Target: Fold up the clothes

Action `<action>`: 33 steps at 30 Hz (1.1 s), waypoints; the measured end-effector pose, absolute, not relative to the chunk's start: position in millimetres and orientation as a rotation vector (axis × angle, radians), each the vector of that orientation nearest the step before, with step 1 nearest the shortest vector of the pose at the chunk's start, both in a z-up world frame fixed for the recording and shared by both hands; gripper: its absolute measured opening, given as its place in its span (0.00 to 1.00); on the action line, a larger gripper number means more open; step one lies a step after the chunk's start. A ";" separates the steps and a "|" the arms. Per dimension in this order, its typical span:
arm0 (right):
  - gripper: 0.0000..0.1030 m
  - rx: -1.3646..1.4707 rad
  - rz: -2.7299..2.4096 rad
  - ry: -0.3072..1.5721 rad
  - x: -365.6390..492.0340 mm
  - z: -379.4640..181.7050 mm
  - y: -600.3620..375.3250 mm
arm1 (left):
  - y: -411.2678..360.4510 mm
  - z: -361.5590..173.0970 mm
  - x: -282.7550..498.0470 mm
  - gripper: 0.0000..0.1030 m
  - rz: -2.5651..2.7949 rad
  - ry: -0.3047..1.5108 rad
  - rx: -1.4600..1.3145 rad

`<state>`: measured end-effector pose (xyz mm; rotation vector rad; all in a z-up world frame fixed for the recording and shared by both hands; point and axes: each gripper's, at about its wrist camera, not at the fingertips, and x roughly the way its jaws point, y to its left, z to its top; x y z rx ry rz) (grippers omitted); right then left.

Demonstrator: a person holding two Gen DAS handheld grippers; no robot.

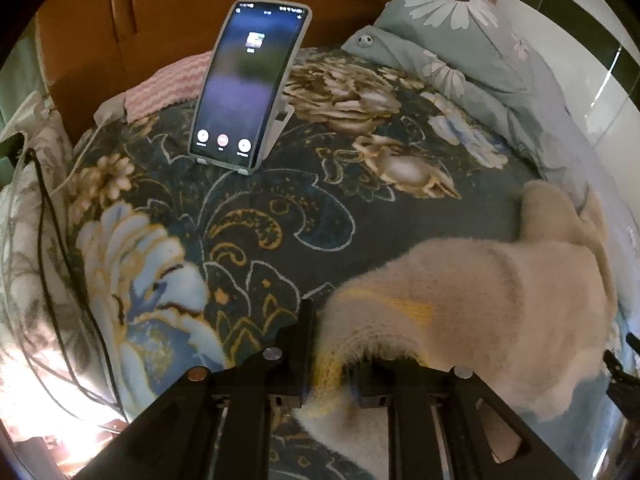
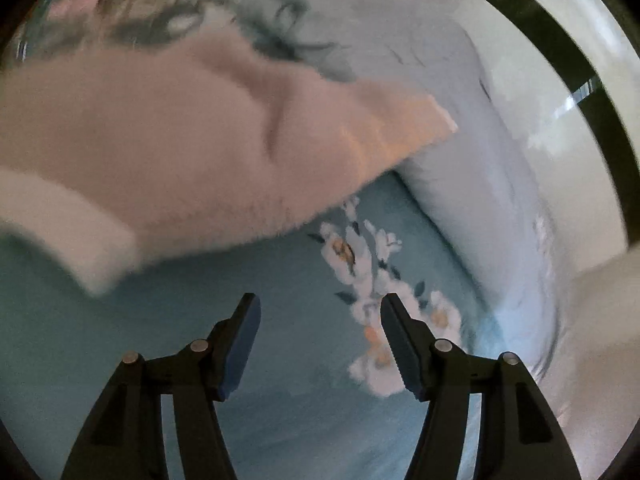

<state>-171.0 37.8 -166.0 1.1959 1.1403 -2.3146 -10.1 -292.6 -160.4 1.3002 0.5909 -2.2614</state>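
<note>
A fluffy cream sweater (image 1: 472, 304) with a yellowish ribbed edge lies on a dark floral blanket (image 1: 280, 216) on the bed. My left gripper (image 1: 332, 364) is shut on the sweater's ribbed edge, with fabric bunched between the fingers and draped over the right one. In the right wrist view the same sweater (image 2: 168, 148) stretches across the upper left, blurred, with a cuff hanging at the left. My right gripper (image 2: 320, 340) is open and empty, just below the sweater's lower edge, over a light blue floral sheet (image 2: 280, 360).
A phone (image 1: 248, 84) stands on a stand on the blanket at the back. A pink-and-white cloth (image 1: 168, 84) lies behind it. Blue daisy pillows (image 1: 460, 48) sit at the back right by a white wall (image 1: 580, 80). Cables (image 1: 52, 220) run along the left.
</note>
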 end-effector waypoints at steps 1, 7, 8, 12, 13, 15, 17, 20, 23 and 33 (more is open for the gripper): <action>0.62 1.129 -2.324 1.189 -170.5 -166.8 34.2 | -293.2 -162.2 -10.9 0.18 -2.262 0.588 1.302; 0.63 0.740 -2.262 1.459 -163.9 -170.8 10.5 | -298.0 -172.0 -15.0 0.20 -2.238 0.604 1.301; 0.63 0.674 -2.254 1.488 -162.3 -169.4 8.3 | -298.8 -173.6 -15.6 0.20 -2.234 0.607 1.301; 0.63 0.560 -2.260 1.472 -164.0 -156.6 2.5 | -301.9 -180.2 -18.3 0.21 -2.219 0.617 1.301; 0.63 0.521 -2.237 1.507 -163.2 -157.8 -0.9 | -302.7 -181.8 -19.0 0.22 -2.215 0.620 1.300; 0.63 0.487 -2.132 1.599 -163.7 -171.8 -10.9 | -303.3 -182.4 -19.0 0.23 -2.214 0.622 1.301; 0.63 0.472 -2.027 1.691 -161.0 -188.4 -13.0 | -303.9 -183.0 -18.9 0.23 -2.213 0.624 1.301; 0.63 0.438 -1.924 1.766 -154.5 -203.9 -14.0 | -304.7 -183.8 -18.9 0.24 -2.212 0.628 1.301; 0.63 0.350 -1.888 1.795 -145.9 -206.2 -18.3 | -305.6 -184.7 -18.8 0.26 -2.211 0.632 1.301; 0.26 0.709 -2.005 1.519 -178.8 -170.7 -47.7 | -306.8 -184.7 -20.9 0.27 -2.203 0.633 1.320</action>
